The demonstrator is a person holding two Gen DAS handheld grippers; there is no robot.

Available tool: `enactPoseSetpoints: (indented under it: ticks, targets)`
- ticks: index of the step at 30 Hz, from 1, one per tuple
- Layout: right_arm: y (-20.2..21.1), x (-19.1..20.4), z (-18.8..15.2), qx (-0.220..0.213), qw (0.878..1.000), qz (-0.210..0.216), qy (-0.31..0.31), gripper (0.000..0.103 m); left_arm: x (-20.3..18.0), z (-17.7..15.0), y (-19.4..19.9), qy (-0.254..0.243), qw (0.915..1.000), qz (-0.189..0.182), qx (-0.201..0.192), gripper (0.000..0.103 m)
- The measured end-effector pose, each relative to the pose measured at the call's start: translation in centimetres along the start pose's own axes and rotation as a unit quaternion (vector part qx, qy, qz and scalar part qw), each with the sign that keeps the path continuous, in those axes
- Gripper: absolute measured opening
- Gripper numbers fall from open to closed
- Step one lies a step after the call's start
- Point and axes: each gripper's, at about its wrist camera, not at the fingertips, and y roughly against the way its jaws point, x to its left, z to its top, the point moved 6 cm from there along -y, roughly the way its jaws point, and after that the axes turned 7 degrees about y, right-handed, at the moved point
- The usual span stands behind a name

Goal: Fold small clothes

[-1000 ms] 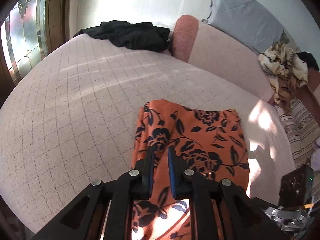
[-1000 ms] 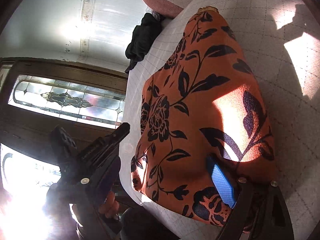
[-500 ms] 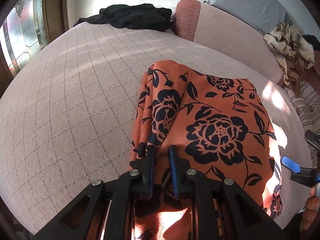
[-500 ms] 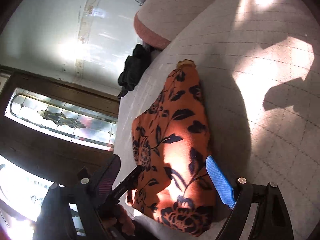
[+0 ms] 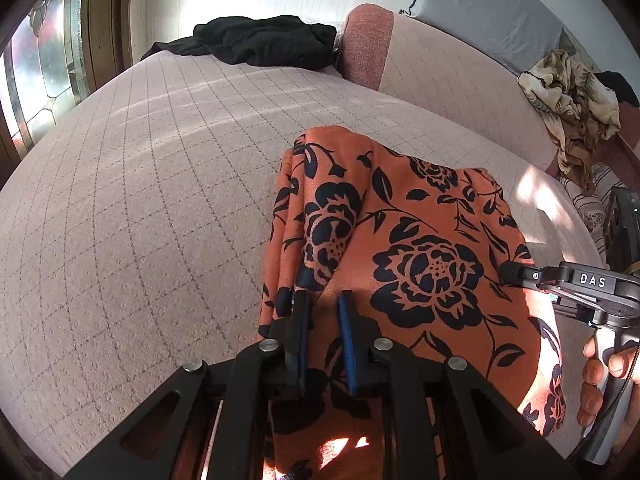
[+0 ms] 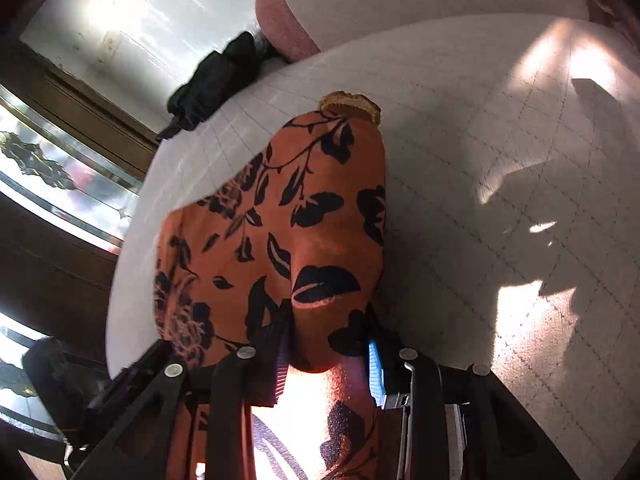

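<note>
Pale checked bedding [image 5: 140, 216] carries the orange floral garment [image 5: 424, 248], now lower and flatter than a second ago. Left gripper [image 5: 322, 312] stays clamped on its near edge; the right gripper [image 6: 328, 352], wide before, is closing around a fold between its jaws.

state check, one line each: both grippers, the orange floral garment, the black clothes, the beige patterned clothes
left gripper: shut on the near edge of the orange floral garment
right gripper: jaws closing, garment fabric bunched between them
orange floral garment: partly folded, creased, lying on the quilted surface
black clothes: crumpled heap, unfolded
beige patterned clothes: crumpled heap, unfolded
</note>
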Motion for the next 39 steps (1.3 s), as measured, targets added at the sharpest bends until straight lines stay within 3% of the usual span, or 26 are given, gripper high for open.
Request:
enactPoseSetpoints:
  ticks: [2,5,8,11,12,14,16,19,22,24,25,30,34,36,38,39]
  targets:
    - [0.5,-0.9,-0.1,-0.011,0.999,0.023,-0.045,0.063,0.1,0.0,0.1,0.002,1.0,-0.006,0.0,0.017]
    - [3.1,-0.3,-0.7,-0.036,0.992,0.098,-0.074,0.074,0.5,0.0,0.2,0.014,0.9998,-0.014,0.004,0.017]
    - [5.0,-1.2,-2.9,-0.049,0.984,0.125,-0.116,0.074,0.5,0.1,0.2,0.011,0.9999,-0.01,0.002,0.017]
    - [3.4,-1.8,-5.8,-0.001,0.974,0.157,-0.162,0.073,0.7,0.1,0.1,0.013,0.9998,-0.012,0.002,0.017]
    - [2.6,-1.0,-6.4,0.019,0.976,0.158,-0.152,0.066,0.7,0.1,0.1,0.014,0.9998,-0.012,0.002,0.017]
    - [2.7,0.9,-6.7,0.023,0.991,0.104,-0.08,0.044,0.8,0.1,0.2,0.015,0.9998,-0.013,0.002,0.017]
    - [3.8,2.3,-6.2,0.012,0.996,0.079,-0.045,0.038,0.7,0.3,0.9,0.016,0.9998,-0.01,-0.003,0.017]
    - [3.5,3.3,-6.5,0.02,0.999,0.026,0.01,0.038,-0.1,0.9,3.4,0.008,0.9991,-0.004,-0.041,0.017]
    - [2.9,2.5,-7.0,0.014,0.999,0.03,-0.004,0.047,-1.9,0.6,3.8,-0.019,0.9981,-0.036,-0.046,0.021]
    - [3.2,1.8,-7.3,0.019,0.998,0.057,-0.032,0.06,-1.5,-0.7,0.9,-0.04,0.9992,0.005,-0.004,0.024]
    - [3.5,1.5,-7.7,0.027,0.996,0.076,-0.036,0.07,-1.2,-1.0,0.4,-0.044,0.999,0.006,-0.009,0.025]
    - [5.9,-0.3,-5.5,-0.025,0.987,0.136,-0.077,0.074,-1.9,-1.1,0.8,-0.065,0.9973,0.021,-0.025,0.025]
    - [2.3,-3.1,-2.6,-0.018,0.973,0.17,-0.157,0.074,-1.6,-1.0,1.0,-0.054,0.9983,0.01,-0.02,0.025]
    - [0.4,-3.2,-1.5,-0.001,0.967,0.189,-0.171,0.051,-1.4,-0.9,1.0,-0.055,0.9982,0.01,-0.021,0.025]
    - [0.6,-1.7,-0.5,-0.012,0.984,0.136,-0.115,0.036,-1.4,-1.0,1.1,-0.053,0.9983,0.009,-0.021,0.025]
    - [1.2,-1.0,-0.4,-0.023,0.99,0.114,-0.084,0.035,-1.5,-1.0,1.1,-0.051,0.9985,0.007,-0.021,0.025]
